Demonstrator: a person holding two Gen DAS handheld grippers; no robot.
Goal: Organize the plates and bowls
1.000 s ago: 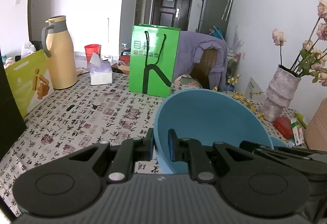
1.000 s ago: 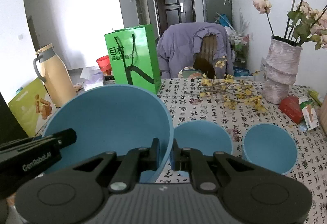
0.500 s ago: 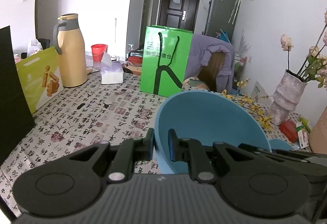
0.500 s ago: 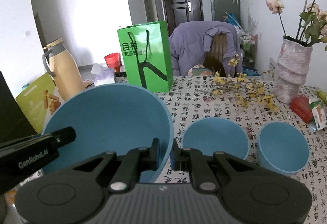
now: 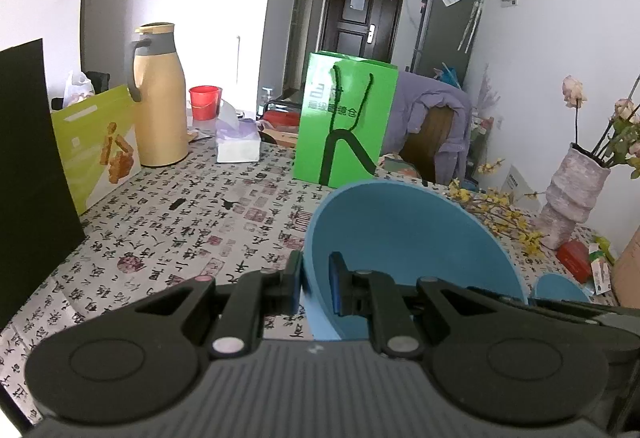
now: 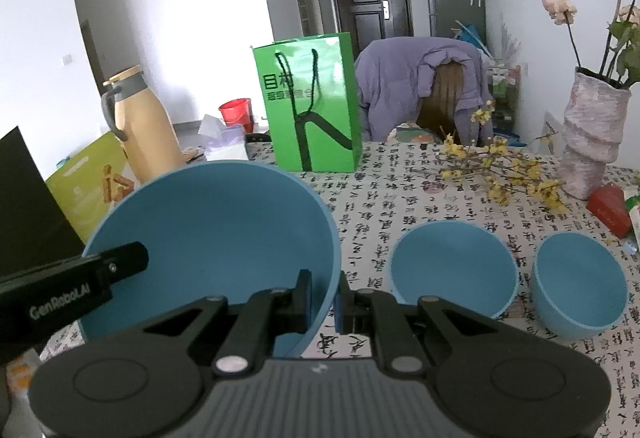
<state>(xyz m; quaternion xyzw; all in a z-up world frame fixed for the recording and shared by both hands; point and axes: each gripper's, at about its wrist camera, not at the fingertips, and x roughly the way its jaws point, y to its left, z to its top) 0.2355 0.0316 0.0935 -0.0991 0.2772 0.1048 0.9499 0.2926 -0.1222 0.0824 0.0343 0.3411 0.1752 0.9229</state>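
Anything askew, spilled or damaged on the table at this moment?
Nothing spilled or broken. The large blue bowl is tilted, clamped at opposite rims by the left gripper and right gripper. A loose yellow flower sprig lies on the tablecloth beside the vase, not in it.

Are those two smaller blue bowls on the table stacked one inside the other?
No, the two smaller blue bowls sit side by side on the table, with a strip of patterned cloth showing between them.
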